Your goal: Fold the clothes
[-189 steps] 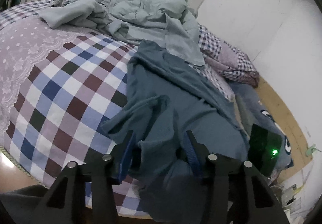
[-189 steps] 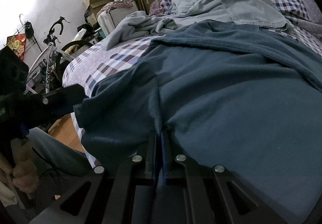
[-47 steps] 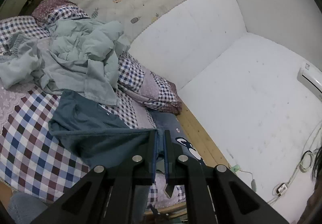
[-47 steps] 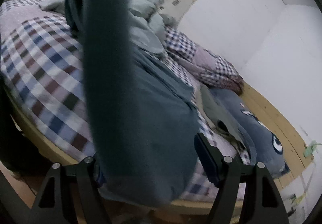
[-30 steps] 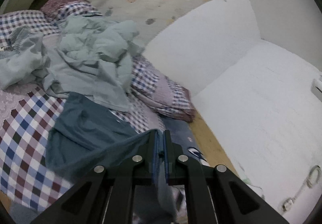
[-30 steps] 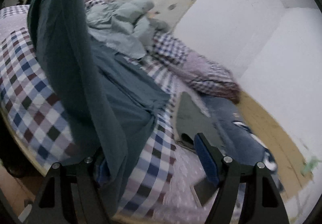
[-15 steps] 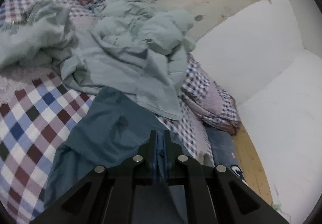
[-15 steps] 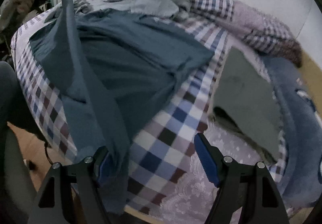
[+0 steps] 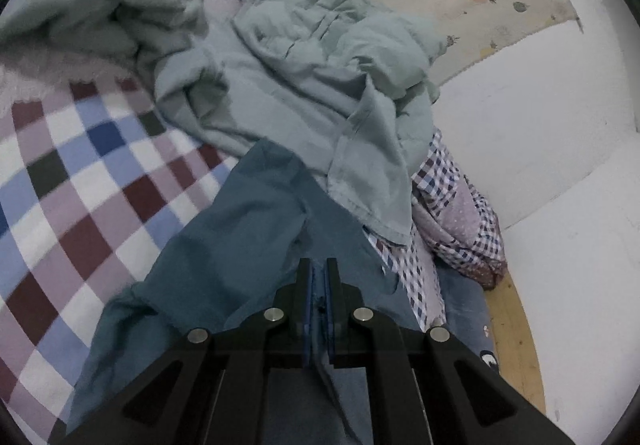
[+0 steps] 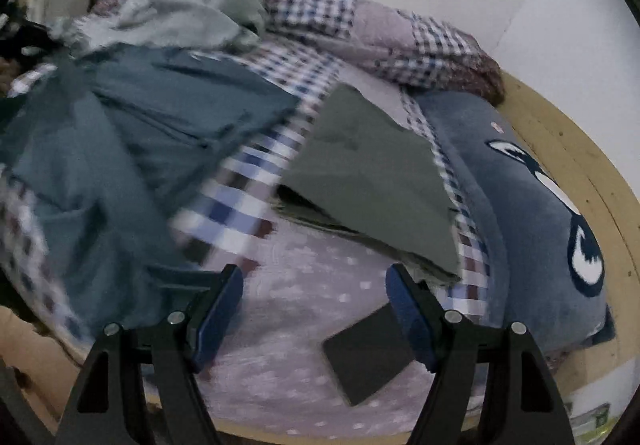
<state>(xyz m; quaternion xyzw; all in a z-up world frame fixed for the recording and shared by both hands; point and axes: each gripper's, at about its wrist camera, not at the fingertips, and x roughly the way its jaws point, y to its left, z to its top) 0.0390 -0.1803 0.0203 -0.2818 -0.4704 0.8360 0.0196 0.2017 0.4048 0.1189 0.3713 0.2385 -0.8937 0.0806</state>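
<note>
Teal shirt (image 9: 240, 245), soft and rumpled, pinched by left gripper (image 9: 319, 277); right gripper (image 10: 314, 285) gapes empty.

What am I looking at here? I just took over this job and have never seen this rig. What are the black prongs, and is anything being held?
There is no robot arm: a person holds a two-finger gripper in each hand, and each carries a fisheye camera looking forward along its fingers. The black prongs at the bottom are those fingers.

In the left wrist view, the left gripper is shut on an edge of the teal garment, which lies spread over the checked bedspread. Behind it sits a heap of pale green clothes.

In the right wrist view, the right gripper is open and holds nothing. It looks over the same bed: a folded olive garment, a flat dark rectangle, perhaps a phone, and a blue plush cushion.
</note>
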